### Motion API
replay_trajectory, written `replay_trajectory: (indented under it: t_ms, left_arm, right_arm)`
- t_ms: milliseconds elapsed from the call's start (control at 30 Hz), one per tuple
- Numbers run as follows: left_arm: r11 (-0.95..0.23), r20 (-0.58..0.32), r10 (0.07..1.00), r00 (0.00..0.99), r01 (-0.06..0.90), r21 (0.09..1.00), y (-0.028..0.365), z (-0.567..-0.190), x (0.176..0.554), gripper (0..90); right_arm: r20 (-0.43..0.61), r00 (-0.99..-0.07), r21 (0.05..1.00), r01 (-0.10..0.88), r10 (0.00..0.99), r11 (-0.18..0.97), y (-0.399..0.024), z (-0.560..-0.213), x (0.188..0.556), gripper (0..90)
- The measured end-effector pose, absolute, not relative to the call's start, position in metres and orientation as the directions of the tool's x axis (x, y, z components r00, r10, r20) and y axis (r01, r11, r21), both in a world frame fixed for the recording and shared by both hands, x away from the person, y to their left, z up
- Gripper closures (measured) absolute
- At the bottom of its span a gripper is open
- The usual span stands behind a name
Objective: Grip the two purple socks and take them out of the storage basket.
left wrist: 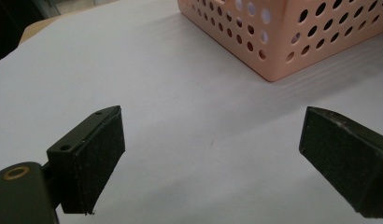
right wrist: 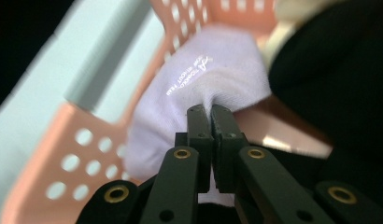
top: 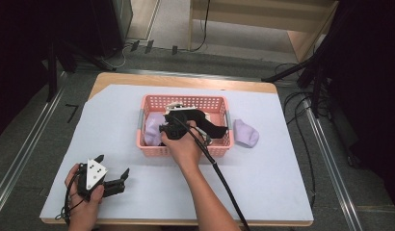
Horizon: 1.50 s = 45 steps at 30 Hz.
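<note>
A pink perforated basket (top: 152, 149) stands mid-table on a white sheet. Inside it lie a lavender sock (top: 152, 127) at the left and a black garment (top: 210, 126) at the right. My right gripper (top: 163, 129) reaches into the basket from the front and is shut on the lavender sock (right wrist: 199, 79), pinching a fold of its cloth between the jaws (right wrist: 210, 112). A second lavender sock (top: 245, 133) lies on the sheet just right of the basket. My left gripper (top: 113, 168) rests near the front left of the table, open, with bare sheet between its pads (left wrist: 94, 158).
The basket corner (left wrist: 273, 51) is ahead and to the right of the left gripper. The white sheet (top: 263, 183) covers most of the wooden table (top: 186, 79). Cables and stand legs lie on the floor to the right and behind.
</note>
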<state>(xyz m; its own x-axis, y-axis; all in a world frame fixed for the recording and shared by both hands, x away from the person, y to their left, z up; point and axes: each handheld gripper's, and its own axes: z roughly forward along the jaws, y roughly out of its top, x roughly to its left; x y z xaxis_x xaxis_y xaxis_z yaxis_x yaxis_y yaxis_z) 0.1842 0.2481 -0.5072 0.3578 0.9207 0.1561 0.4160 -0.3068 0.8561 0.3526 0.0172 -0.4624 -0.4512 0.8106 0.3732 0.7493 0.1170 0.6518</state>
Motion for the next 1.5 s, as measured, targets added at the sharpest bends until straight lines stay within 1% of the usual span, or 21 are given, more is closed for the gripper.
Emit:
replay_trajectory:
  t_ms: [133,300,433,500,567,633,667,767,900,933,1000,1267,1500]
  left_arm:
    - [-0.305,0.154,0.921,0.358,0.417,0.856,0.248,-0.507,0.184,7.7]
    - [-0.303,0.153,0.921,0.358,0.414,0.858,0.248,-0.507,0.184,7.7]
    - [-0.306,0.155,0.920,0.360,0.415,0.857,0.249,-0.507,0.184,7.7]
    - [-0.307,0.155,0.920,0.360,0.415,0.857,0.249,-0.507,0.184,7.7]
    - [-0.305,0.154,0.921,0.359,0.416,0.857,0.248,-0.507,0.184,7.7]
    - [-0.306,0.155,0.920,0.359,0.416,0.856,0.248,-0.507,0.184,7.7]
    - [-0.304,0.152,0.921,0.359,0.417,0.857,0.248,-0.507,0.184,7.7]
    - [-0.306,0.154,0.920,0.359,0.416,0.856,0.248,-0.507,0.184,7.7]
    - [-0.307,0.154,0.920,0.360,0.417,0.855,0.248,-0.507,0.184,7.7]
    - [-0.307,0.155,0.920,0.359,0.419,0.855,0.248,-0.507,0.184,7.7]
    - [-0.304,0.155,0.922,0.356,0.416,0.857,0.248,-0.507,0.184,7.7]
    - [-0.306,0.155,0.921,0.357,0.416,0.856,0.248,-0.507,0.185,7.7]
    - [-0.308,0.158,0.921,0.356,0.416,0.856,0.249,-0.507,0.185,7.7]
  right_arm:
    - [0.368,-0.482,0.751,0.659,0.795,0.052,0.012,-0.458,0.346,88.5]
    - [0.365,-0.510,0.829,0.559,0.779,-0.023,0.003,-0.451,0.338,88.6]
    - [0.310,-0.536,0.891,0.452,0.785,-0.043,-0.005,-0.448,0.333,88.6]
    - [0.284,-0.529,0.921,0.381,0.800,-0.075,-0.011,-0.447,0.331,88.6]
    - [0.280,-0.522,0.926,0.368,0.805,-0.083,-0.013,-0.446,0.330,88.6]
    - [0.248,-0.536,0.943,0.323,0.807,-0.075,-0.016,-0.445,0.329,88.6]
    - [0.211,-0.545,0.956,0.286,0.812,-0.056,-0.018,-0.444,0.328,88.5]
    - [0.164,-0.545,0.973,0.226,0.822,-0.044,-0.023,-0.440,0.325,88.5]
    - [0.111,-0.519,0.987,0.155,0.847,-0.034,-0.033,-0.433,0.320,88.5]
    - [0.087,-0.504,0.992,0.125,0.859,-0.027,-0.040,-0.431,0.319,88.5]
    - [0.081,-0.496,0.993,0.116,0.864,-0.026,-0.043,-0.430,0.318,88.5]
    - [0.062,-0.429,0.997,0.065,0.901,-0.037,-0.077,-0.427,0.316,88.5]
    - [0.058,-0.372,0.998,0.051,0.926,-0.042,-0.109,-0.425,0.313,88.5]
